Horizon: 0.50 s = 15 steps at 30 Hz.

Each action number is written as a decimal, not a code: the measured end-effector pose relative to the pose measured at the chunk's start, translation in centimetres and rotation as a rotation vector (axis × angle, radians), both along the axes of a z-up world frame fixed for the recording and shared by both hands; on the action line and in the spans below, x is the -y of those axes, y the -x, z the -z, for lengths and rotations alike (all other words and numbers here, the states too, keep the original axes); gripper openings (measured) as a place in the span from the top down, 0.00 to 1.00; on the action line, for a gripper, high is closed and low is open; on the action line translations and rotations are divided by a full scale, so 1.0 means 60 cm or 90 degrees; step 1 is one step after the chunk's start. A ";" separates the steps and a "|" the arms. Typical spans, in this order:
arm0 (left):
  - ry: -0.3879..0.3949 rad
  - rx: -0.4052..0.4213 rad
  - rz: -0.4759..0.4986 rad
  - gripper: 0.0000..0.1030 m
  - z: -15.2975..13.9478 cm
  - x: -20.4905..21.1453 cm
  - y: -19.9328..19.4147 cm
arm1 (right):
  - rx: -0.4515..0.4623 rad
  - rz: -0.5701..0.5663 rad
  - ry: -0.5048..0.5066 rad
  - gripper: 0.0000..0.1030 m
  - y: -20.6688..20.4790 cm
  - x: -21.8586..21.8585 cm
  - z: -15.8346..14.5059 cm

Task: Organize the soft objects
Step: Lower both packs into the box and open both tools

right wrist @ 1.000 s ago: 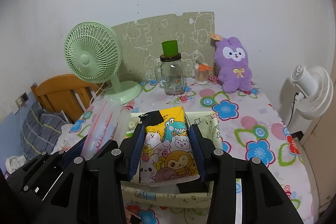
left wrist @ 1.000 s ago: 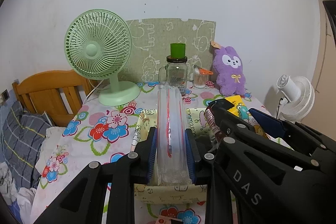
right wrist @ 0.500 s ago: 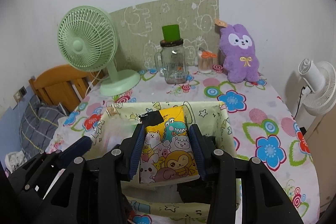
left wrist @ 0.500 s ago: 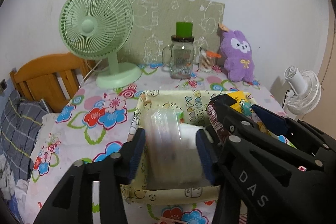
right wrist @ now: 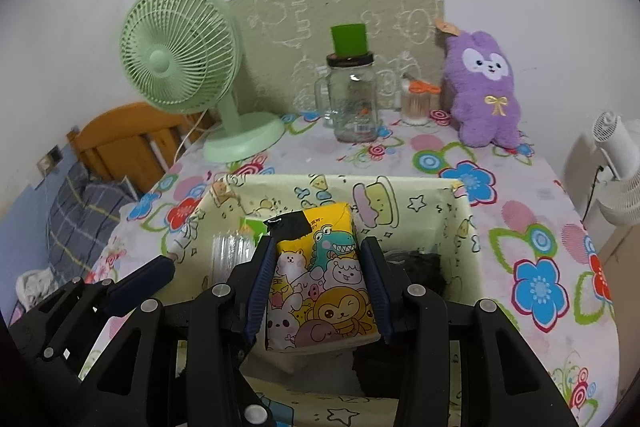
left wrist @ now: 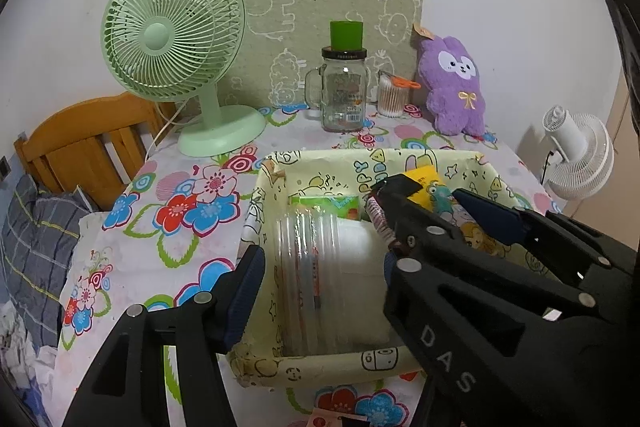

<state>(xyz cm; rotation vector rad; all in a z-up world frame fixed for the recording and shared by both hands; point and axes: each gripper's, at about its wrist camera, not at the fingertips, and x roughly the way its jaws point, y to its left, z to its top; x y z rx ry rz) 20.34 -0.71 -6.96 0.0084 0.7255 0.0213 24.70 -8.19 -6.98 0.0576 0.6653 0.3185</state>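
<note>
A pale yellow fabric basket (left wrist: 360,163) (right wrist: 340,183) with cartoon prints stands on the floral table. My left gripper (left wrist: 320,279) hangs over its near left part with its jaws opening. A clear stack of plastic bags (left wrist: 312,267) (right wrist: 228,251) lies in the basket between the fingers, free of both pads. My right gripper (right wrist: 320,283) (left wrist: 444,203) is shut on a yellow cartoon tissue pack (right wrist: 324,279) (left wrist: 424,177), held over the basket's middle. A green pack (left wrist: 324,203) and something dark (right wrist: 420,263) lie inside. A purple plush bunny (left wrist: 454,87) (right wrist: 486,87) sits at the back right.
At the back stand a green desk fan (left wrist: 172,39), a glass jar mug with a green cap (left wrist: 344,87) and a cotton-swab tub (left wrist: 390,99). A wooden headboard (left wrist: 80,143) and bedding lie left of the table. A white fan (left wrist: 576,155) stands off its right edge.
The left jaws have spread and the clear bag stack, held upright before, has dropped into the basket. Both grippers have sunk toward the basket. The right still grips the yellow pack.
</note>
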 end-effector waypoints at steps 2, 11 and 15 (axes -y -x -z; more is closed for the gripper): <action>-0.001 -0.001 0.002 0.35 0.000 0.001 0.001 | -0.002 -0.006 0.000 0.53 0.000 -0.001 0.002; -0.004 -0.001 0.022 0.26 -0.001 0.008 0.012 | 0.006 -0.006 0.000 0.23 0.014 0.005 0.000; -0.001 0.007 0.025 0.24 -0.006 0.012 0.020 | 0.010 -0.001 -0.002 0.23 0.023 0.012 -0.004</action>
